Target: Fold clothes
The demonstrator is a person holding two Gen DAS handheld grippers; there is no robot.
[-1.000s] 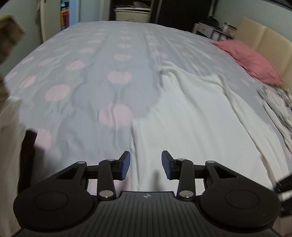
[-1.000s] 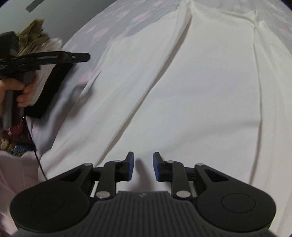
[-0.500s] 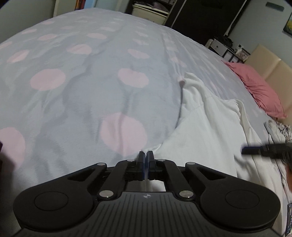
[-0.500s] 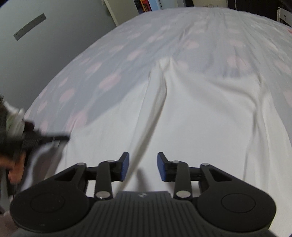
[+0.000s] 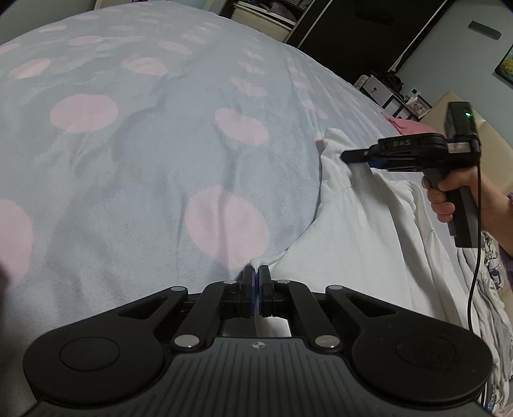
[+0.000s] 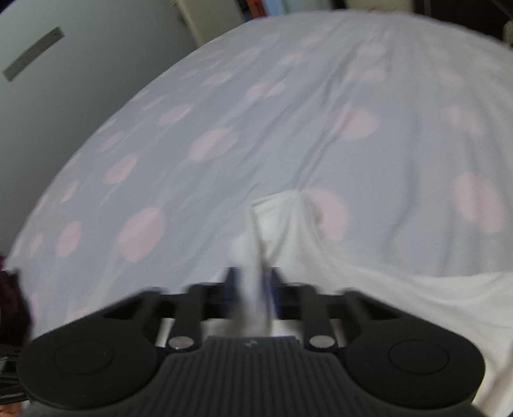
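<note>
A white garment [image 5: 352,243] lies spread on the right part of the bed. My left gripper [image 5: 256,276] is shut on its near corner, low against the sheet. My right gripper [image 5: 348,157], held by a hand [image 5: 449,199], sits at the garment's far corner. The right wrist view is blurred by motion. There my right gripper [image 6: 251,282] has a raised ridge of the white garment [image 6: 400,304] pinched between its blue pads.
The bed sheet [image 5: 128,160] is pale blue with pink dots and fills most of both views. A pink pillow [image 5: 400,123] and a beige headboard [image 5: 449,106] lie at the far right. Patterned clothes [image 5: 490,272] sit at the right edge. Dark shelving [image 5: 263,16] stands beyond the bed.
My left gripper went from open to shut on the garment's near corner. My right gripper moved up the garment to its far corner and closed on the cloth.
</note>
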